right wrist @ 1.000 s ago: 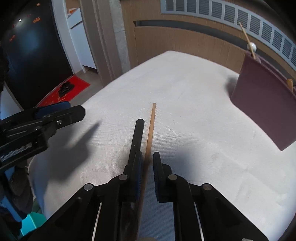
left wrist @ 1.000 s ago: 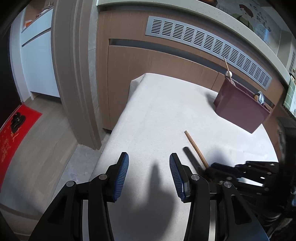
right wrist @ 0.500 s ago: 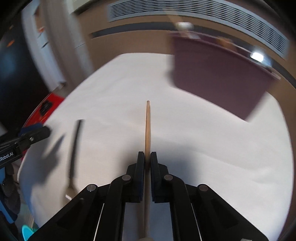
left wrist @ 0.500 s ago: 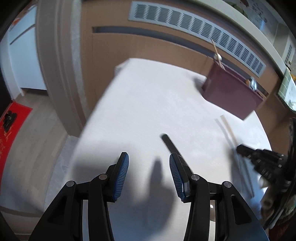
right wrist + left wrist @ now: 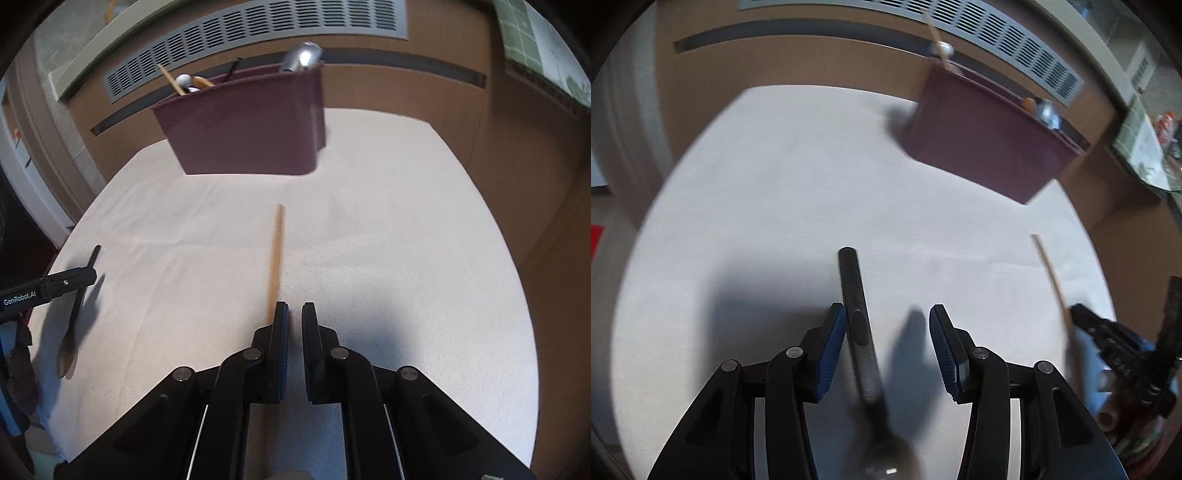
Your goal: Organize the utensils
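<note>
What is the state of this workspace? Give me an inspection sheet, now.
Surface: white cloth-covered table, flat.
Job's things: black-handled spoon lying between the open fingers of the left gripper; thin wooden chopstick running up to the right gripper; maroon plastic bin upright, holding a shiny metal spoon.
Clutter: nothing seen.
Grippers: left open; right nearly closed, grip on chopstick unclear.
Cables: nothing seen.
Surroundings: brown wooden cabinet with grey vent grille.

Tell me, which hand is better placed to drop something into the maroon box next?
Probably the right: its tongs grip the chopstick, pointing at the box. The left tongs are open around the spoon.
</note>
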